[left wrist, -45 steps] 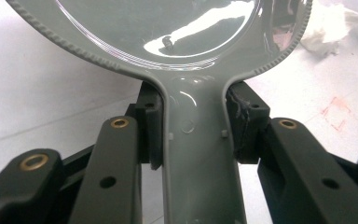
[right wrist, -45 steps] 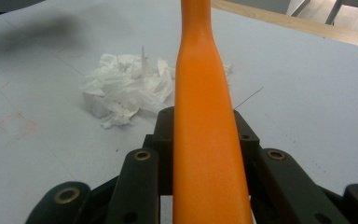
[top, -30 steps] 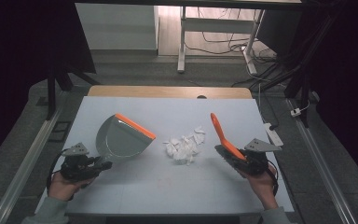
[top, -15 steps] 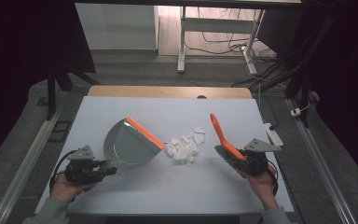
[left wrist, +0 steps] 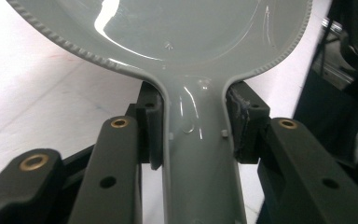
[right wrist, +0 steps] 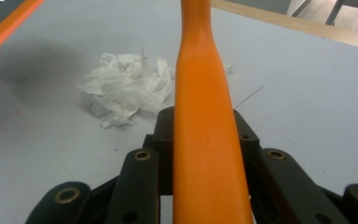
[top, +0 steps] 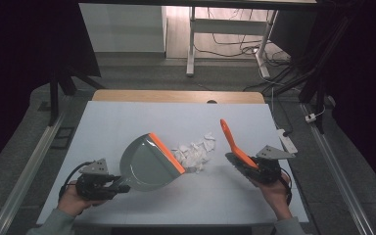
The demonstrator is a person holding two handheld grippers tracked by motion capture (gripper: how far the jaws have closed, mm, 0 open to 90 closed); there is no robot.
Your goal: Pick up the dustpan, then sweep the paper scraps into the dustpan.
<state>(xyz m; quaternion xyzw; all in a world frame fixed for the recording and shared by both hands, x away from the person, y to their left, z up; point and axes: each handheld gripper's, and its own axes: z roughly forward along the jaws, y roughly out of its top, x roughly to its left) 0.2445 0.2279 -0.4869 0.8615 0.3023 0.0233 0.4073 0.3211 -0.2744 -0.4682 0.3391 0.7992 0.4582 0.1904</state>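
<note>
While the left gripper [top: 108, 184] clamps the grey handle of a dustpan [top: 149, 161], the pan's orange-edged lip sits tilted toward the middle of the table [top: 127, 117], touching the near side of a heap of torn white paper scraps [top: 194, 153]. Seen from the left gripper view, both black jaws press flat against the dustpan's handle [left wrist: 196, 154] just below where it widens into the scoop. The right gripper [top: 254, 169] is clenched on an orange brush handle [top: 235, 143] (the bristle end cannot be made out), which angles up and away over the table to the right of the scraps and apart from them. Along the right gripper view, the handle [right wrist: 205, 121] runs straight up between the jaws, with the paper pile [right wrist: 128, 86] lying to its left.
</note>
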